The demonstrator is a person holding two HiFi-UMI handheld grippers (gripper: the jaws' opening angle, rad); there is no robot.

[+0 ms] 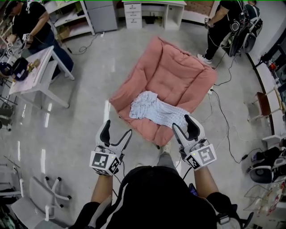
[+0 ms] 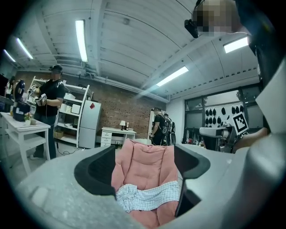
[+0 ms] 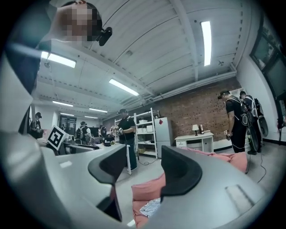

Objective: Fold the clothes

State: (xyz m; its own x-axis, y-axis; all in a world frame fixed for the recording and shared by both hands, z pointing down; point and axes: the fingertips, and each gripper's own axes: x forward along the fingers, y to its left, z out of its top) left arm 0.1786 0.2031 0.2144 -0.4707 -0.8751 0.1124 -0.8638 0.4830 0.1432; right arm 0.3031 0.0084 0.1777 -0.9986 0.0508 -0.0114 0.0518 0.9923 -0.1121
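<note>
A crumpled light blue-and-white checked garment (image 1: 154, 111) lies across the near part of a big pink cushion (image 1: 172, 76) on the floor. Both grippers hover short of the cushion's near edge, apart from the cloth. My left gripper (image 1: 118, 128) is open and empty, at the garment's lower left. Open and empty too, my right gripper (image 1: 182, 122) is just off the garment's right end. In the left gripper view the garment (image 2: 149, 197) and cushion (image 2: 145, 163) show between the spread jaws (image 2: 144, 169). The right gripper view (image 3: 142, 172) looks past the cushion's corner (image 3: 147, 188), with a bit of garment (image 3: 151, 208) low down.
A white table (image 1: 40, 74) with a person stands at the far left. Another person (image 1: 225, 22) stands at the back right, and white drawers (image 1: 133, 13) at the back. Cables (image 1: 223, 112) trail on the floor right of the cushion. A chair base (image 1: 49, 192) lies at the near left.
</note>
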